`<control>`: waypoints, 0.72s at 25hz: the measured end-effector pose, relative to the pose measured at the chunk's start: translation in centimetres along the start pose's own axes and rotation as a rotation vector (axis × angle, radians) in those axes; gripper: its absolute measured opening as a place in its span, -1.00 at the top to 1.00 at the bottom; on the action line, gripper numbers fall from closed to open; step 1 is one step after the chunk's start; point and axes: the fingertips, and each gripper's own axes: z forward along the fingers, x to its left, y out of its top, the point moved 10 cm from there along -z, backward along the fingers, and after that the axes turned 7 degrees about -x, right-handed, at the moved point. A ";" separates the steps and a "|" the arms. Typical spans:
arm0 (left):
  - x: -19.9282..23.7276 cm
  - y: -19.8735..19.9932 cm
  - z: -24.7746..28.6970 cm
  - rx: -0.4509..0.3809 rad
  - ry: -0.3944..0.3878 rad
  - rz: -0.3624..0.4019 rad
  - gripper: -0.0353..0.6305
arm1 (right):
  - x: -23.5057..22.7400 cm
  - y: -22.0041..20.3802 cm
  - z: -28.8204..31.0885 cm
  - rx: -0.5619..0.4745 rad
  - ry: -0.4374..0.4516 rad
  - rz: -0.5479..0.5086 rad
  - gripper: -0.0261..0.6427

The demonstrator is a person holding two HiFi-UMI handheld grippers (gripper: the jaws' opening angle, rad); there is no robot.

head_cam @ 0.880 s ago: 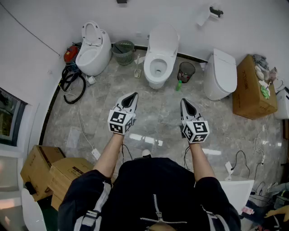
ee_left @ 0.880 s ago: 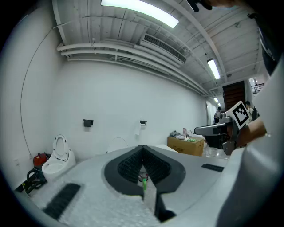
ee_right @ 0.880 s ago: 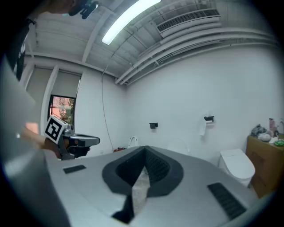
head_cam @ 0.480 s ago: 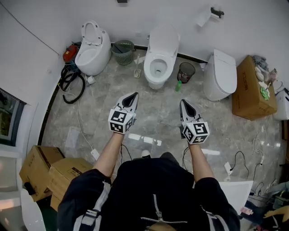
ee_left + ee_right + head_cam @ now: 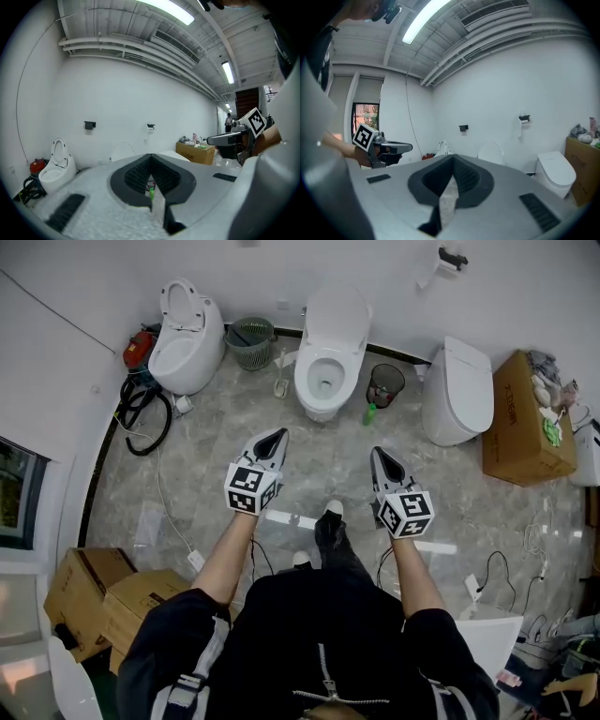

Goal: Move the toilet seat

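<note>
**Grey marble floor, three toilets: the seat lies straight ahead, between the two grippers**

Grey marble floor (image 5: 216, 484) fills the head view, with three white toilets along the far wall. The left toilet (image 5: 183, 357) has its ring raised. The right toilet (image 5: 457, 395), beside a cardboard box (image 5: 520, 427), is closed. The middle toilet (image 5: 322, 412) has its lid (image 5: 339, 315) upright against the wall and its seat (image 5: 306, 381) lying flat on the bowl. As the one dead ahead, it is judged to be the target, though the task sentence does not say which.

The seat's long axis runs from the hinge at the wall toward the person, roughly along the line in which both grippers point. The left gripper (image 5: 277, 435) and the right gripper (image 5: 378, 453) are held side by side, near level and well apart from the bowl, which lies between their lines of aim. The left tip sits slightly nearer the seat's front edge, but the difference is small.

In both gripper views the dark fingers (image 5: 136, 176) are pressed together with nothing between them. A shoe (image 5: 330, 519) is planted on the floor between the grippers. A black waste basket (image 5: 384, 385) and a green bottle (image 5: 371, 414) stand just right of the bowl, which favours an approach from the seat's front or left.
</note>
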 end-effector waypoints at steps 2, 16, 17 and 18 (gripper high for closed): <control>0.7 -0.3 1.9 0.004 0.003 -0.002 0.88 | -1.3 -0.4 1.6 0.006 0.010 0.009 0.91; 6.2 0.7 19.0 0.049 0.082 -0.019 0.88 | -14.8 1.7 18.5 0.028 0.100 0.023 0.91; 6.5 0.8 19.9 0.052 0.092 -0.020 0.88 | -15.7 1.6 19.4 0.032 0.110 0.032 0.91; 6.9 0.9 20.7 0.054 0.099 -0.019 0.88 | -16.6 1.6 20.4 0.035 0.118 0.039 0.91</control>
